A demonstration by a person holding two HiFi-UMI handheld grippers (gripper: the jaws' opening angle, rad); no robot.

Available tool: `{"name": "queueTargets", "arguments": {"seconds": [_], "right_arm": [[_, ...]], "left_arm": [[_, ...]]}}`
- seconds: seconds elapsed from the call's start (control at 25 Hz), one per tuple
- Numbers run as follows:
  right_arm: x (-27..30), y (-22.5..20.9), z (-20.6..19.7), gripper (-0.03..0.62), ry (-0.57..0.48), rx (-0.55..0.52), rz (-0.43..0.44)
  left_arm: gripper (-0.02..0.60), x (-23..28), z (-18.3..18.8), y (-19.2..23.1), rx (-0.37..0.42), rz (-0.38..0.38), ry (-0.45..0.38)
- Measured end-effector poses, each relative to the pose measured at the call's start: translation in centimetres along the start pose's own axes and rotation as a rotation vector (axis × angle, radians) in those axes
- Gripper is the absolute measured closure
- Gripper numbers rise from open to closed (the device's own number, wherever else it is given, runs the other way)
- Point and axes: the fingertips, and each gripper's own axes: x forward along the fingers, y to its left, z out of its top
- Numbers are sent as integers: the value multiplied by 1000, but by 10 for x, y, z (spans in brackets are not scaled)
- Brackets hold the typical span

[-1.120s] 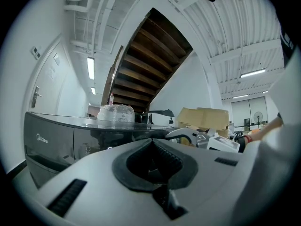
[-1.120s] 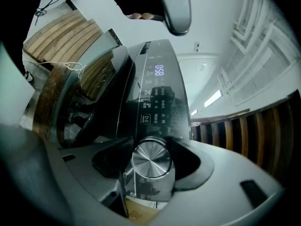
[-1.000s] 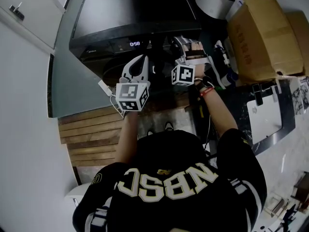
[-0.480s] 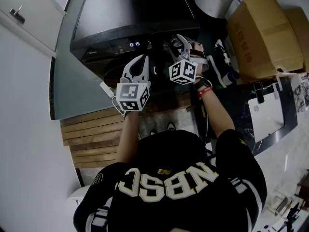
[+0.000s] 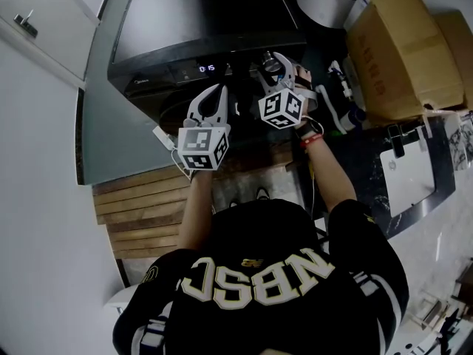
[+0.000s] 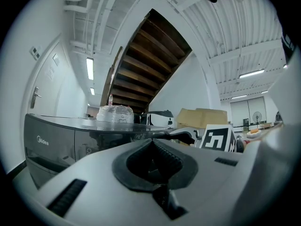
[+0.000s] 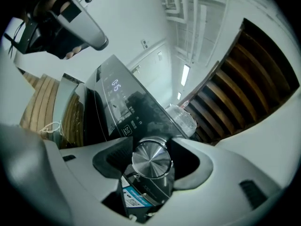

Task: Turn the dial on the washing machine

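Note:
The dark washing machine [image 5: 199, 21] stands in front of me, its display [image 5: 207, 68] reading 0:15. My right gripper [image 5: 275, 62] is at the control panel, right of the display. In the right gripper view its jaws are shut on the round silver dial [image 7: 151, 160], and the display [image 7: 116, 84] glows further along the panel. My left gripper [image 5: 219, 89] hovers lower, in front of the machine, with its marker cube [image 5: 202, 146] toward me. Its jaws [image 6: 152, 142] are shut with nothing in them.
Large cardboard boxes [image 5: 403, 50] stand to the right of the machine. Wooden slats [image 5: 144, 202] cover the floor at lower left, beside a white door [image 5: 37, 87]. A wrapped bottle [image 6: 114, 113] sits on the machine's top. A white cable [image 5: 164, 135] hangs near the left gripper.
The right gripper has rotated on the dial, its cube turning. The display went from 0:58 to 0:15. The left gripper has stayed still.

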Motion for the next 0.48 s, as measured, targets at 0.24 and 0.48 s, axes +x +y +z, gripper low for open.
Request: {"name": "queueTargets", "arguments": {"seconds": [0.24, 0.48], "right_arm": [[0, -6, 2, 336, -26, 200, -2], [-2, -19, -2, 335, -45, 536, -44]], "left_arm": [[568, -1, -1, 4, -7, 0, 0], [568, -3, -1, 3, -13, -7, -2]]}}
